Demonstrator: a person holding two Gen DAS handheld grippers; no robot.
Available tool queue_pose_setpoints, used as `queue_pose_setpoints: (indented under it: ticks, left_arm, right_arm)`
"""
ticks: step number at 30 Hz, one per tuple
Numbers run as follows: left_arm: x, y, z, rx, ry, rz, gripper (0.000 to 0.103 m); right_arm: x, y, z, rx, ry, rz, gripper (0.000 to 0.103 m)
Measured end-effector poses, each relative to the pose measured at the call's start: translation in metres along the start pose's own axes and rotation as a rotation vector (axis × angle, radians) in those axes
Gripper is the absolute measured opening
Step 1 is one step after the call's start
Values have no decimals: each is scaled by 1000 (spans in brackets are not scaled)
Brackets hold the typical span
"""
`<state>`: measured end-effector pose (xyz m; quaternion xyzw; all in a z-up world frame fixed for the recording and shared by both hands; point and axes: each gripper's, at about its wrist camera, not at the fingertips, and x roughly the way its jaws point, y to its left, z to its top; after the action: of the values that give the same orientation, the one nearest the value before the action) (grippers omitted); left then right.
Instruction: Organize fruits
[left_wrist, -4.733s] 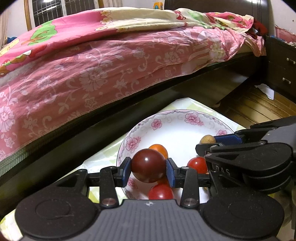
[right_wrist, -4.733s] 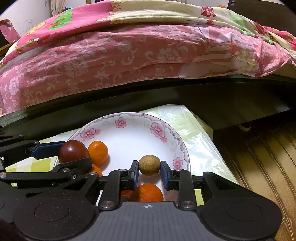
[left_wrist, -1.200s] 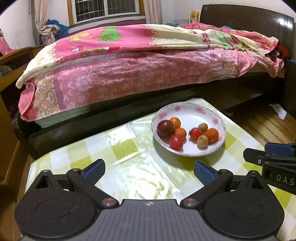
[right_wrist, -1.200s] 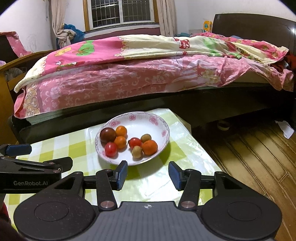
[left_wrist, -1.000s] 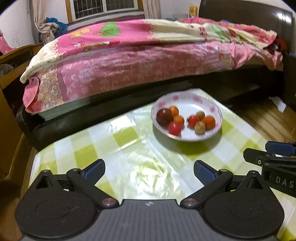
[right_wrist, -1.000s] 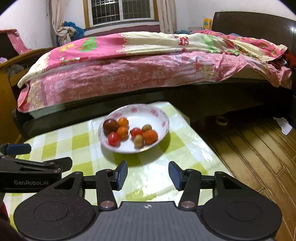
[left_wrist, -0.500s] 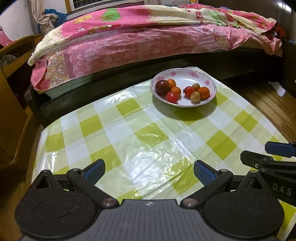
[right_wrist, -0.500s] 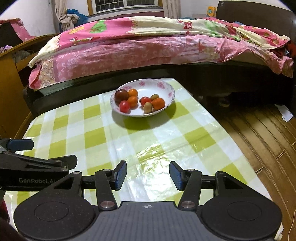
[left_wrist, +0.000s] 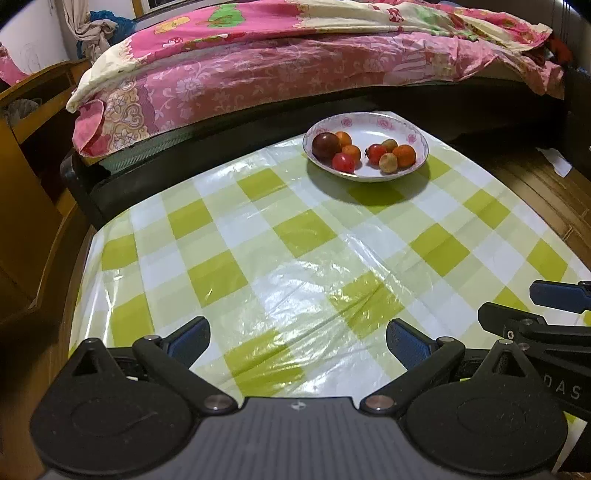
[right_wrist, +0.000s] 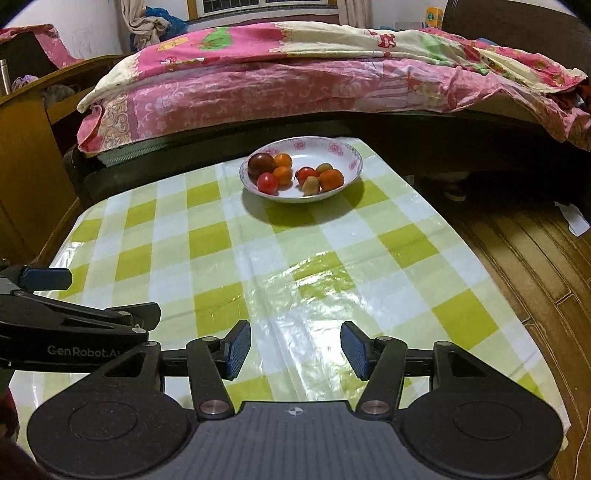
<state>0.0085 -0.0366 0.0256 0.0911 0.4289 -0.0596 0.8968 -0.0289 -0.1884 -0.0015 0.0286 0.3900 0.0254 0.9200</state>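
Observation:
A white plate with a pink flower rim stands at the far end of the table. In it lie a dark plum, small oranges, red tomatoes and two brownish fruits. My left gripper hovers open over the near part of the cloth, far short of the plate, with nothing between its fingers. My right gripper is likewise open and empty, beside the left one.
The table wears a glossy green and white checked cloth. A bed with pink covers runs behind the plate. Wooden furniture stands at the left, and wooden floor lies to the right of the table.
Both grippers, earlier shut on the plum and a brown fruit over the plate, have let go and drawn back. The plate now looks smaller and farther, with more cloth in view.

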Motion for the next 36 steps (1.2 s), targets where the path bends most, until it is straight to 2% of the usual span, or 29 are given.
queue_pose_setpoints:
  ticks: [9, 36]
  left_arm:
    - [-1, 1, -11, -4, 22, 14, 103]
    - [4, 1, -21, -8, 64, 32, 103]
  right_arm:
    - [3, 6, -13, -17, 45, 3, 51]
    - [11, 10, -18, -40, 103, 3, 51]
